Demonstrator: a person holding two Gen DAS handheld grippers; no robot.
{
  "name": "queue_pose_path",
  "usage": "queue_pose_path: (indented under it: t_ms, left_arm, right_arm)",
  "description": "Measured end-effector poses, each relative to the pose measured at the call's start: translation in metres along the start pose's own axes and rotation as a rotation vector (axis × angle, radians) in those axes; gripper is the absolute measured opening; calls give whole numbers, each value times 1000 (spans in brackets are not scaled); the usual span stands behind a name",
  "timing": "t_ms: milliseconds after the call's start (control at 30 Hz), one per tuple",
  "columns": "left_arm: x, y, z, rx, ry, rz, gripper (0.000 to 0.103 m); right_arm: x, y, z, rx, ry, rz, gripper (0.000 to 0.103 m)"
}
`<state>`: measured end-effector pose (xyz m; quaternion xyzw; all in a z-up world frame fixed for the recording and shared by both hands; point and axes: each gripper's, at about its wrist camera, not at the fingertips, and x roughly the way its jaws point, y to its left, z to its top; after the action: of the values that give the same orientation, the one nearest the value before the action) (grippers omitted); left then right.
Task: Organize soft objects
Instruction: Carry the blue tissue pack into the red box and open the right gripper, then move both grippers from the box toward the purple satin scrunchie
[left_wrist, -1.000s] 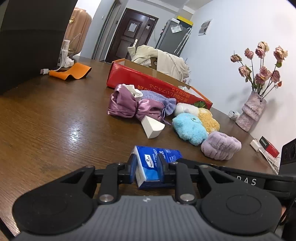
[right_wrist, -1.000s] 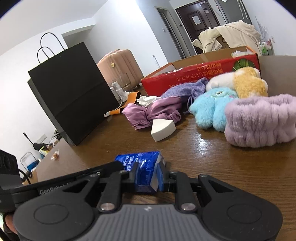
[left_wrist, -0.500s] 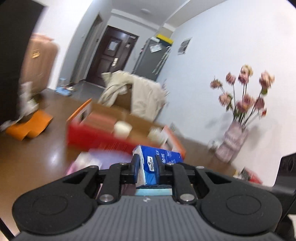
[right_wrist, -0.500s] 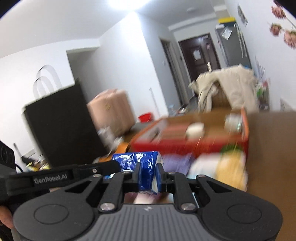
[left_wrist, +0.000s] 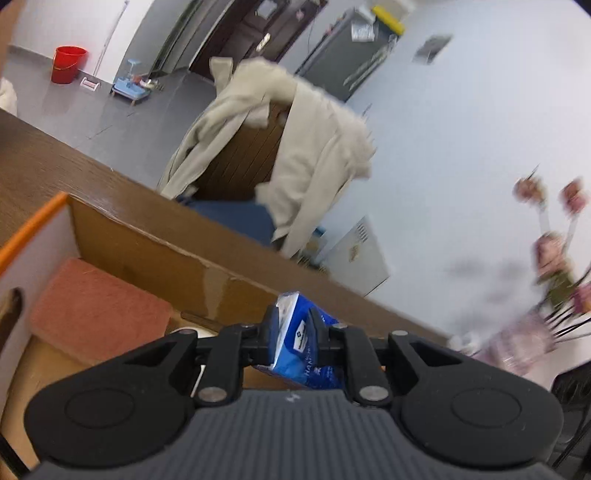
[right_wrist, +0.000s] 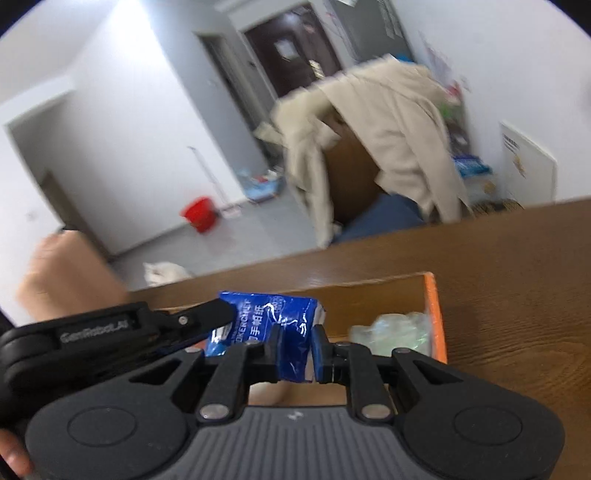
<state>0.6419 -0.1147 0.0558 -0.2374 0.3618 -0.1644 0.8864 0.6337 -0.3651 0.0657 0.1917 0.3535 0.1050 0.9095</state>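
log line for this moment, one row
left gripper: shut on tissue pack | right gripper: shut on tissue pack | over: open cardboard box

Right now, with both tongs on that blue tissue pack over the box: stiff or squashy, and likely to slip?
Probably squashy: the blue tissue pack creases and pinches in where the right tongs clamp it. Likely light, since narrow grips from the right and left tongs hold it in the air. The film looks glossy, so it may slide if either grip eases above the cardboard box.
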Motion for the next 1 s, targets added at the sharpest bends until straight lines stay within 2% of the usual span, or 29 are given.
queue_pose_path:
  t_ms: [67,100,133,200,267,300,400,533,600,667,733,767,833,867,900,933,1000]
  left_arm:
    - [27,3,-5,35,68,60,17]
    - [35,3,-6,68,95,53,18]
    - [40,2,-8,91,111,59,19]
    - [35,3,-8,92,103,32,19]
    - [23,3,-7,113,54,28,24]
    - [16,2,-5,133,37,45,24]
    - [-12,-4,3,172,-17,55,25]
    - [-79,-9,6,224,-122,43,40]
    - [-116,-13,-1,278,-188,78,45]
    - [-151,-15,-12,337,-250,128,48]
    - [-188,-16,-30,400,-327,193,60]
    - [-205,-17,-41,426,-362,224,62]
    - [-240,-18,-65,481,-437,273,69]
    - [-257,-19,-79,503,-476,297,71]
    - [-275,-18,-92,519,-509,310,77]
    - [-292,-17,-106,529,-538,320,82]
    - [-316,-15,-130,517,-561,330,87]
  right_arm:
    - [24,-9,-1,0,51,-26,17]
    - [34,-11,-2,-15,70,-64,17]
    - [39,-9,-3,-37,76,-99,13]
    - [44,-5,-4,-64,91,-123,13]
    - [42,2,-5,-84,87,-131,15]
    - [41,5,-5,-93,84,-127,19]
    - [26,12,-5,-103,47,-124,20]
    - [-12,26,-7,-132,-2,-117,21]
    - [-40,37,-10,-180,-47,-116,24]
    - [-72,50,-20,-226,-115,-127,31]
    - [-105,62,-31,-263,-177,-125,42]
    - [-125,69,-41,-284,-220,-120,45]
    - [-156,78,-60,-327,-285,-108,65]
    - [-174,83,-73,-345,-331,-103,70]
    - [-190,87,-87,-361,-367,-98,81]
    - [-205,89,-101,-374,-396,-99,86]
    - [-233,93,-131,-401,-442,-106,86]
